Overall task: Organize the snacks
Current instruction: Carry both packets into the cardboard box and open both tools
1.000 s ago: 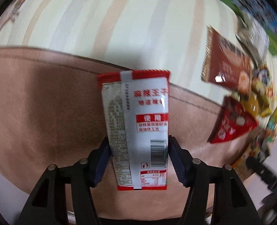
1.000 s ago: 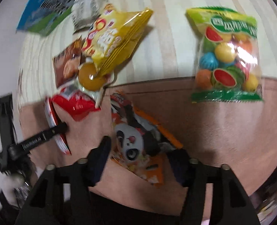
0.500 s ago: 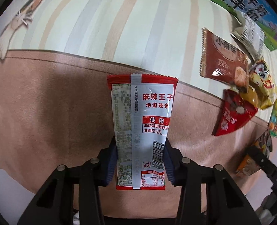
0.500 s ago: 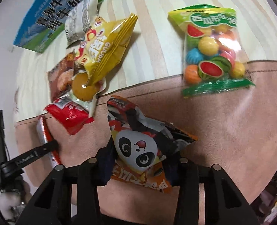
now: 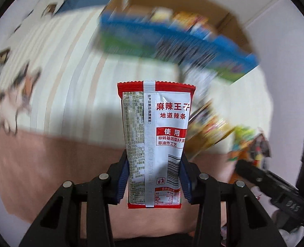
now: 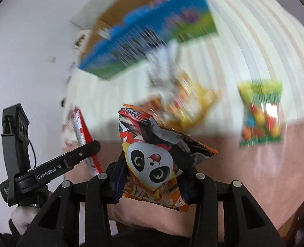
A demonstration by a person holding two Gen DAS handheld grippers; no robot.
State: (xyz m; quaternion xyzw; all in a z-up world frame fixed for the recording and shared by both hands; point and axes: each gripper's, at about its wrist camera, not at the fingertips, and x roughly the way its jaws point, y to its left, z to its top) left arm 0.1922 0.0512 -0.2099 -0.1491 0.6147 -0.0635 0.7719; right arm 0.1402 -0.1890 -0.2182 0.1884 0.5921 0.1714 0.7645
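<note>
- My left gripper (image 5: 154, 182) is clamping its fingers on the red-and-white spicy strip packet (image 5: 155, 142).
- My right gripper (image 6: 149, 180) is pinching the panda snack bag (image 6: 152, 160) between its fingers.

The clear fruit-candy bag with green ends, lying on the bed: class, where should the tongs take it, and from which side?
Grip the clear fruit-candy bag with green ends across its narrow width, at a flat sealed green end, coming from above. It lies flat and apart from the other snacks, so both long edges look free. Blur hides finer detail.
</note>
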